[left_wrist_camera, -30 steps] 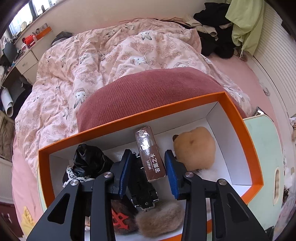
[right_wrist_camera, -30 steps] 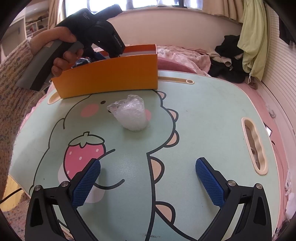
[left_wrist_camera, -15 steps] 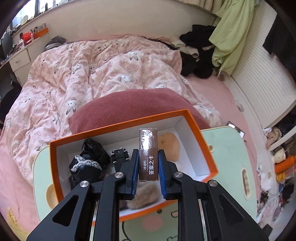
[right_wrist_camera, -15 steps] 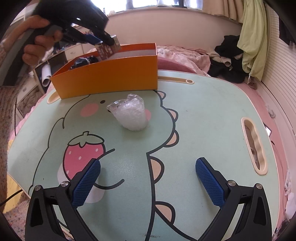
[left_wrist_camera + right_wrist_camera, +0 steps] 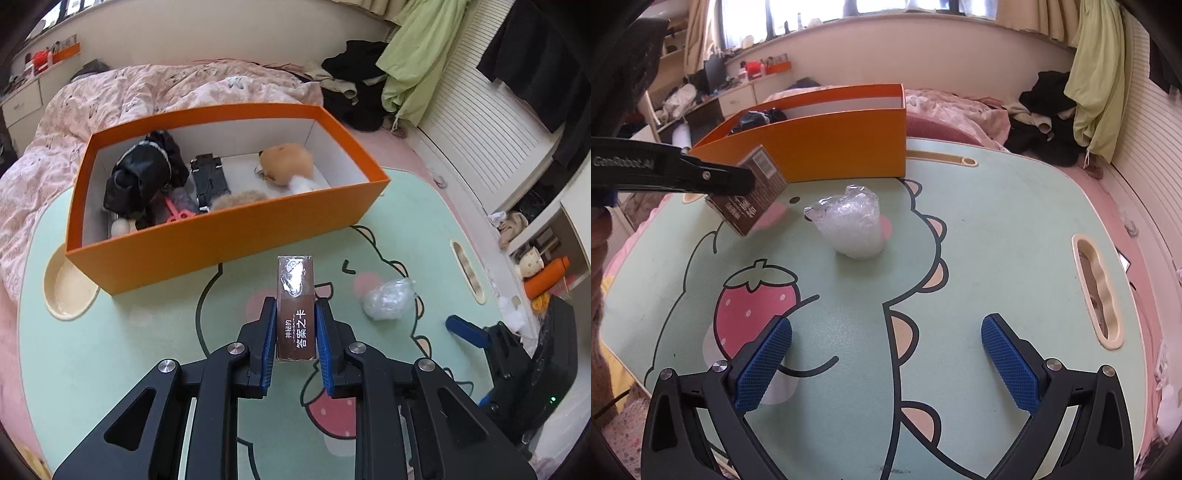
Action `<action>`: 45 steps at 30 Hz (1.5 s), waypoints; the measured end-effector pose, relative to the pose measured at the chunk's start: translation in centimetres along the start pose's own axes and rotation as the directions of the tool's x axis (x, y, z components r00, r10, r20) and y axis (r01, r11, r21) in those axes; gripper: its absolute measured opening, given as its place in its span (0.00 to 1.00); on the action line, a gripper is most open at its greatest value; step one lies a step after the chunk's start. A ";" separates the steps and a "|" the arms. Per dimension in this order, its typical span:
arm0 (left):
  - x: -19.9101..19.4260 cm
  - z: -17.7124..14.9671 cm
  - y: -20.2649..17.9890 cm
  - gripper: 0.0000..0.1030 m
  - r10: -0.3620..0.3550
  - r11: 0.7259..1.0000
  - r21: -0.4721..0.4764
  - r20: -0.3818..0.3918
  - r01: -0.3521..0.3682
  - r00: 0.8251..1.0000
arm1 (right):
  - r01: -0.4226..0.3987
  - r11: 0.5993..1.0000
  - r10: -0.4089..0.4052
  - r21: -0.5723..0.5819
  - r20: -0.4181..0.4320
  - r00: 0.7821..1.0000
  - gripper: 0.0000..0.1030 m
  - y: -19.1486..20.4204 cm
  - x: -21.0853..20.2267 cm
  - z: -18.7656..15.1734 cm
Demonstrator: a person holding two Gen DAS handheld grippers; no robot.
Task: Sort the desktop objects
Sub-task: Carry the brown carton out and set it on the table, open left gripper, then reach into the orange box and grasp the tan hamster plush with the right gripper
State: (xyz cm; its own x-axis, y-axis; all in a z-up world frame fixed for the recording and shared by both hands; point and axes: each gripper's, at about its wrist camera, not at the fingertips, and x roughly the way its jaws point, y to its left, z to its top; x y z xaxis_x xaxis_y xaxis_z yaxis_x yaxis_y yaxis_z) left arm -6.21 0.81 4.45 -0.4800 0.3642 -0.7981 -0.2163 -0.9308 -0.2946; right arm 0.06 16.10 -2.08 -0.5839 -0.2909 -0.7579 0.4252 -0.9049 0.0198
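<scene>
My left gripper (image 5: 295,325) is shut on a slim brown card box (image 5: 295,302) with white lettering, held above the green table in front of the orange box (image 5: 236,229). From the right wrist view the same brown card box (image 5: 750,195) hangs tilted in the left gripper (image 5: 746,181) at the left. A crumpled clear plastic wad (image 5: 849,225) lies on the table mid-way; the plastic wad (image 5: 388,299) sits right of the held box. My right gripper (image 5: 886,358) stands open and empty over the near table; one of its blue fingertips (image 5: 465,330) shows at the right.
The orange box holds a black cloth bundle (image 5: 144,173), a black device (image 5: 208,177), a tan plush (image 5: 286,162) and furry items. The table (image 5: 997,229) has a handle slot (image 5: 1099,288) at its right edge. A bed with pink bedding (image 5: 110,92) lies beyond.
The left gripper closed on the brown card box inside the orange box, lifted it out, and carried it back over the table in front of the box. The right gripper stayed still.
</scene>
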 end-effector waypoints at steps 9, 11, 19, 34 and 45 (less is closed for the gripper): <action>-3.0 -4.2 1.1 0.80 0.057 0.998 -0.041 0.123 -0.053 0.991 | 0.006 1.000 -0.006 -0.003 -0.002 1.000 1.00 0.0 0.0 -0.1; -2.7 -5.5 1.3 0.80 0.106 0.994 -0.033 0.109 -0.103 0.988 | 0.007 1.000 -0.007 -0.003 -0.003 1.000 1.00 -0.1 0.0 -0.1; 0.3 -8.3 -0.5 0.87 0.310 0.947 0.046 0.121 -0.317 0.943 | 0.018 1.000 -0.018 -0.006 -0.006 1.000 1.00 0.0 0.0 -0.1; 0.8 -8.6 0.1 1.00 0.318 0.946 0.017 0.138 -0.324 0.938 | -0.002 1.000 0.002 0.011 0.009 1.000 1.00 -0.2 -0.2 -0.1; 0.7 -8.9 0.1 1.00 0.307 0.950 0.012 0.142 -0.312 0.941 | 0.000 1.000 0.000 0.024 0.012 1.000 1.00 0.1 -0.6 0.0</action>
State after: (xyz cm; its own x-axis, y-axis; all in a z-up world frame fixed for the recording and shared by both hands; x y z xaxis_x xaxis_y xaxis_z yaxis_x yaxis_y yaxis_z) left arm 1.02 0.70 -0.88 -0.6389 0.0613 -0.7668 -0.0662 -0.9975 -0.0246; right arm 0.49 16.16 -1.64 -0.5919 -0.2944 -0.7503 0.4088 -0.9119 0.0354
